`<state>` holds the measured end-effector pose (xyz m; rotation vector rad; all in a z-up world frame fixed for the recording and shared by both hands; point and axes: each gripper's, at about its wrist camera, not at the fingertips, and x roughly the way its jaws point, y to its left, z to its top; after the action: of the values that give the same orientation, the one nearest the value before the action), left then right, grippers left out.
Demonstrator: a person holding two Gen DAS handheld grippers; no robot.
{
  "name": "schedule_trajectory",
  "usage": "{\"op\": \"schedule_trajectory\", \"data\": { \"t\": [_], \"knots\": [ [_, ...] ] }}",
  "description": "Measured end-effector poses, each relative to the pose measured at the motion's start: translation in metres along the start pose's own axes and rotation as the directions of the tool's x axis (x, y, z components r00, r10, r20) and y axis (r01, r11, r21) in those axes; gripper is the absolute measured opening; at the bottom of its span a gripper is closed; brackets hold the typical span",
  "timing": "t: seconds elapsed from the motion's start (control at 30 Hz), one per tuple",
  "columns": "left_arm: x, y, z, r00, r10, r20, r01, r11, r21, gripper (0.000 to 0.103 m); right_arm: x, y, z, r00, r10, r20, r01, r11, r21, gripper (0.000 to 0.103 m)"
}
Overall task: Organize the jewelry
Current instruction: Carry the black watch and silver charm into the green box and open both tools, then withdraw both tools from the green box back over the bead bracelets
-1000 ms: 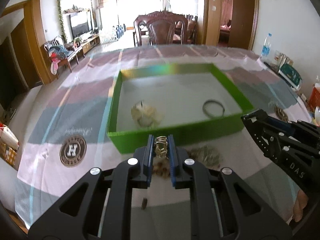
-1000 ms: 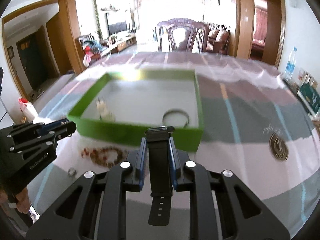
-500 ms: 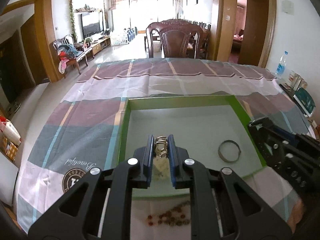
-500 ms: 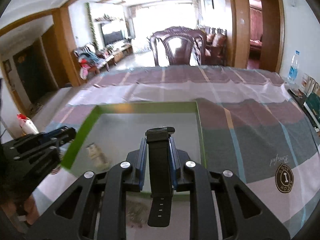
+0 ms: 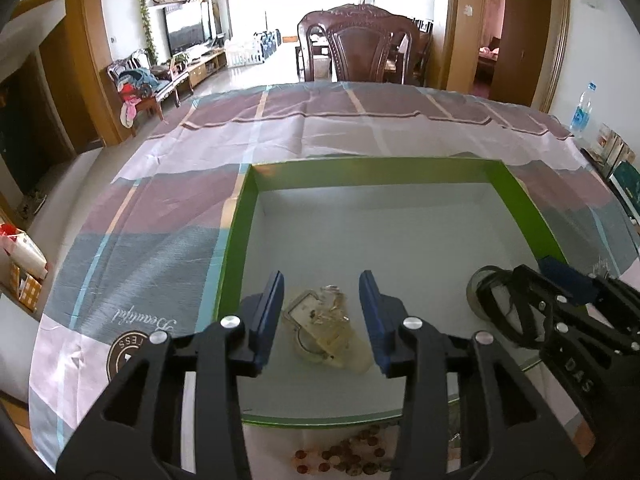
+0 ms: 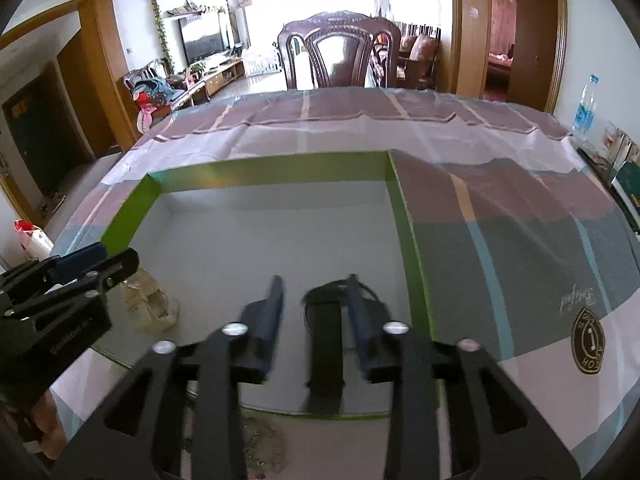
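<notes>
A green box (image 5: pixel 234 224) with a grey floor lies on the tablecloth; it also shows in the right wrist view (image 6: pixel 404 216). My left gripper (image 5: pixel 321 312) is open above the box. Below it lies a pale plastic bag with jewelry (image 5: pixel 326 330). My right gripper (image 6: pixel 314 312) is open over the box's right side, with a black watch strap (image 6: pixel 326 340) lying between its fingers, close to the right finger. A metal bangle (image 5: pixel 482 280) lies in the box, partly hidden behind the right gripper.
A brown bead bracelet (image 5: pixel 348 460) lies on the cloth in front of the box. A pale chain pile (image 6: pixel 260 444) lies there too. A wooden chair (image 5: pixel 360 50) stands at the table's far end. A water bottle (image 5: pixel 582 110) and cartons stand at the right edge.
Both grippers moved forward over the box and opened. The left let go of the gold piece, the right let go of the black strap.
</notes>
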<state>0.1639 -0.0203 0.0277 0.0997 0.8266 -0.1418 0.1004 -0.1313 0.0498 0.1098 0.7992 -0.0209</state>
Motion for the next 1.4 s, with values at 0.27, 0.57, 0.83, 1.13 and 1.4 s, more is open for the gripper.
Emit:
{"op": "schedule_trajectory", "data": {
  "t": [0.27, 0.57, 0.83, 1.13, 1.4],
  "knots": [
    [-0.049, 0.012, -0.031, 0.998, 0.021, 0.063, -0.022, 1.0, 0.009, 0.066, -0.064, -0.017, -0.017, 0.997, 0.015, 0.077, -0.016, 1.0, 0.007, 0.058],
    [-0.042, 0.033, -0.106, 0.996, -0.005, -0.084, 0.003, 1.0, -0.027, 0.066, -0.043, 0.007, -0.081, 0.992, 0.065, -0.113, -0.079, 0.988, -0.129, 0.04],
    [-0.039, 0.023, -0.127, 0.992, -0.024, -0.121, 0.024, 1.0, 0.003, 0.066, -0.009, 0.04, -0.093, 0.979, 0.088, -0.185, -0.122, 0.977, -0.177, 0.04],
    [-0.034, 0.019, -0.136, 0.989, -0.047, -0.143, 0.05, 0.999, 0.014, 0.066, -0.019, 0.041, -0.105, 0.966, 0.132, -0.221, -0.178, 0.964, -0.2, 0.008],
    [-0.042, 0.02, -0.142, 0.989, -0.052, -0.141, 0.054, 0.998, 0.013, 0.066, -0.069, 0.003, -0.114, 0.978, 0.143, -0.15, -0.162, 0.979, -0.123, 0.008]
  ]
}}
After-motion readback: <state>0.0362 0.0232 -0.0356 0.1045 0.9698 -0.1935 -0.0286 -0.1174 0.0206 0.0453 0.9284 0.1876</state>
